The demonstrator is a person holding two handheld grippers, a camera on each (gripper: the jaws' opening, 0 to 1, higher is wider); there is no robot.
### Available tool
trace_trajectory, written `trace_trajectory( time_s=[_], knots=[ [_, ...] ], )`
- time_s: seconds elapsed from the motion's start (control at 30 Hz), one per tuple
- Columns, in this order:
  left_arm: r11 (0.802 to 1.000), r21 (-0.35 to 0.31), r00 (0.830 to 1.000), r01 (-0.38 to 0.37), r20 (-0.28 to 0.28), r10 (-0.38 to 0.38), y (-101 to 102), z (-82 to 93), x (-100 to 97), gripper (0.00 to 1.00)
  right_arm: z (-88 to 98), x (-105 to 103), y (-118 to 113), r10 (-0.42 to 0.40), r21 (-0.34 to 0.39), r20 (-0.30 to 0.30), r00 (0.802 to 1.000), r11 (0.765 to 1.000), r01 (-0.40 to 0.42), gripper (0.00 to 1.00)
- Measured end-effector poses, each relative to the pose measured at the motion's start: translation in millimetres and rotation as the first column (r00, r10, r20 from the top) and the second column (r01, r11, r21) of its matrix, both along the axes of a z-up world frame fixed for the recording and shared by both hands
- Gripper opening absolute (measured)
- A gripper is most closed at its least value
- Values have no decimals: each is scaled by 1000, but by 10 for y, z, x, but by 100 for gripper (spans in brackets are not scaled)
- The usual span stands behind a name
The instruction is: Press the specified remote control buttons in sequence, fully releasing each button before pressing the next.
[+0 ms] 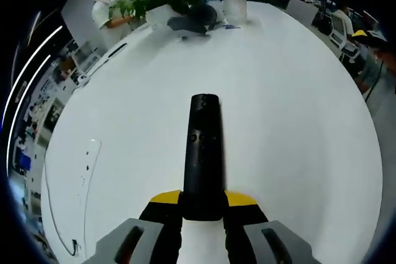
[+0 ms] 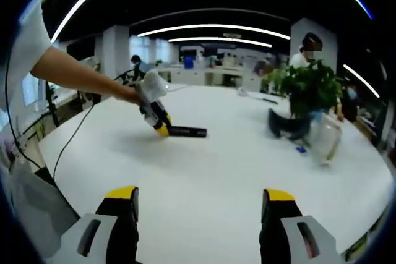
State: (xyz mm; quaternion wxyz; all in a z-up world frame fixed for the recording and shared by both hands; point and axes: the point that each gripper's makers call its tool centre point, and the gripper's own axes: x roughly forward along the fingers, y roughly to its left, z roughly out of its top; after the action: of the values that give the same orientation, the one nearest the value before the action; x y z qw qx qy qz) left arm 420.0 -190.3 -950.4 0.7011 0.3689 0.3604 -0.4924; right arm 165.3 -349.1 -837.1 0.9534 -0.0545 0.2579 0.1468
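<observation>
Left tongs, yellow-tipped, clamp the near end of a slim, matte black remote lying flat on the smooth white desk, while right tongs gape wide, holding nothing.

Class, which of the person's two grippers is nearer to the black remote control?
Left. The left gripper is shut on the remote control, holding its near end. The right gripper is open, well back across the white table from the remote.
</observation>
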Motion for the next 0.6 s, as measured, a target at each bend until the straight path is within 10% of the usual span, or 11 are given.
trace_trajectory(
  time_s=[0.6],
  knots=[
    [991,-12,991,-131,2,131,53,58,-18,28,45,7,-17,-8,1,23,1000,1000,8,80]
  ],
)
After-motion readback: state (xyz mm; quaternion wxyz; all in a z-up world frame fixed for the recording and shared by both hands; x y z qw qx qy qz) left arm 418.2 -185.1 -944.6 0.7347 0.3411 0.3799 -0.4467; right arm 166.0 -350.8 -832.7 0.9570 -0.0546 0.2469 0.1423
